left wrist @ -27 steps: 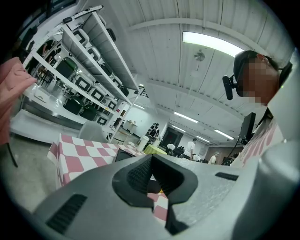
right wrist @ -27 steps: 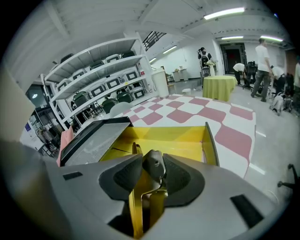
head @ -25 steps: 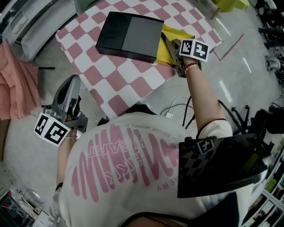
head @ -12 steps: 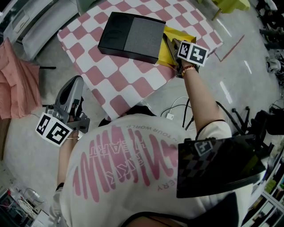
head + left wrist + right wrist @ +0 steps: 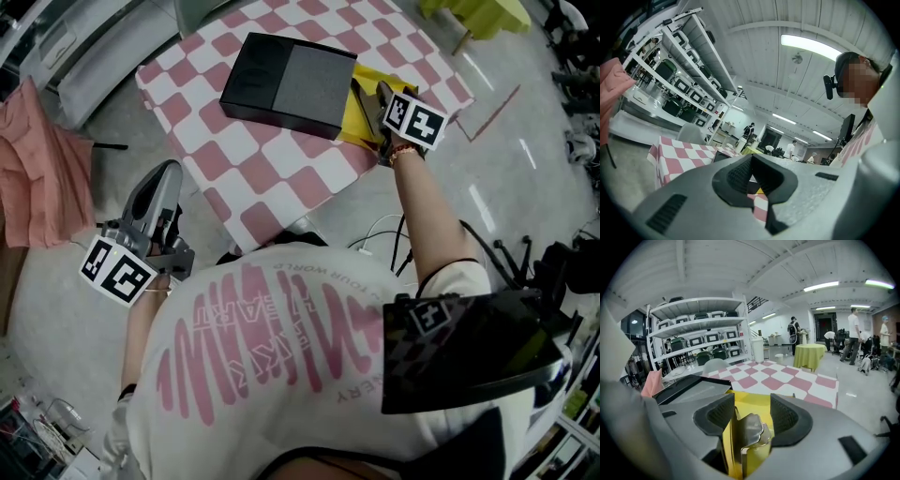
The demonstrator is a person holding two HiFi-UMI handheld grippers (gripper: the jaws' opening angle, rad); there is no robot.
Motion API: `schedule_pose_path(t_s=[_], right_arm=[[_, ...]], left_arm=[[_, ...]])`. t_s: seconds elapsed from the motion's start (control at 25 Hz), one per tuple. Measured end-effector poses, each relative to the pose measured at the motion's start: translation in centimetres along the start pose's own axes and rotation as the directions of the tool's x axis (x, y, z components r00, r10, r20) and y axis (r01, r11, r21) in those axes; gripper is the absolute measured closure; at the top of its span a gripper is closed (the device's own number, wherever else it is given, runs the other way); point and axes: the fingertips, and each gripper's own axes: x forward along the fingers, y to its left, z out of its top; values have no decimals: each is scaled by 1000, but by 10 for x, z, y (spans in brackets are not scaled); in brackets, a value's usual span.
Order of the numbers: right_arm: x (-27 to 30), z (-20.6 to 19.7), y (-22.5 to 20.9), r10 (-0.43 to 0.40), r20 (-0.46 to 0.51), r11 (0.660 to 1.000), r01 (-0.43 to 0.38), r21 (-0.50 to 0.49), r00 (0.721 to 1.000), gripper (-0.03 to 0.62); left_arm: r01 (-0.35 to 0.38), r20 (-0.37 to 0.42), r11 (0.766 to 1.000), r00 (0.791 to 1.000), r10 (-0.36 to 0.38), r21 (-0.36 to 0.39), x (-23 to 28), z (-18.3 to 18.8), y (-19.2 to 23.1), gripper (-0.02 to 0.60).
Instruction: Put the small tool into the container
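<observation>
- The right gripper [image 5: 753, 414] has its claw spread wide; the jaws have just been opening, and the small shiny folded-metal tool [image 5: 750, 432] stands between them with neither pad pressing on it.
- That tool seems to be inside the yellow plastic container [image 5: 359, 124], propped on edge against a yellow wall rather than lying flat.
- Risk one: a pad could clip the tool on the way out and flip it over the wall, since it sits so close to both pads.
- Risk two: propped like that, it may topple or slide with any knock.
- Risk three: the container looks light and sits near the edge of the pink-and-white checked table [image 5: 281, 159], at 3 o'clock of the black-and-grey flat box [image 5: 286, 82]; a nudge could push it off.
- The left gripper [image 5: 751, 164] hangs off the table at 7 o'clock, tips pressed together on nothing.
- The tool looks thin, bright and bent, with a curled top edge.
</observation>
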Motion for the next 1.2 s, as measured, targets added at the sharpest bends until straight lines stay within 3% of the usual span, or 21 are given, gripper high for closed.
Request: schedule_pose_path(t_s=[0.16, 0.32, 0.48, 0.8, 1.2], right_arm=[[-36, 21, -13, -29, 92, 1000, 29, 2, 995, 388], [-80, 48, -21, -49, 214, 998, 38, 53, 976, 519], [-130, 63, -21, -46, 298, 992, 9, 124, 954, 577], [-231, 66, -2, 5, 443, 969, -114, 220, 896, 588], [-300, 33, 33, -53, 458, 988, -21, 155, 887, 588]], left_arm=[[35, 3, 999, 999, -35, 8, 2, 1, -13, 574], [98, 12, 995, 995, -98, 26, 13, 13, -27, 574], [160, 22, 986, 987, -161, 45, 21, 23, -42, 574], [282, 5, 959, 959, -282, 33, 31, 28, -72, 574], [370, -44, 929, 928, -370, -9, 27, 22, -72, 574]])
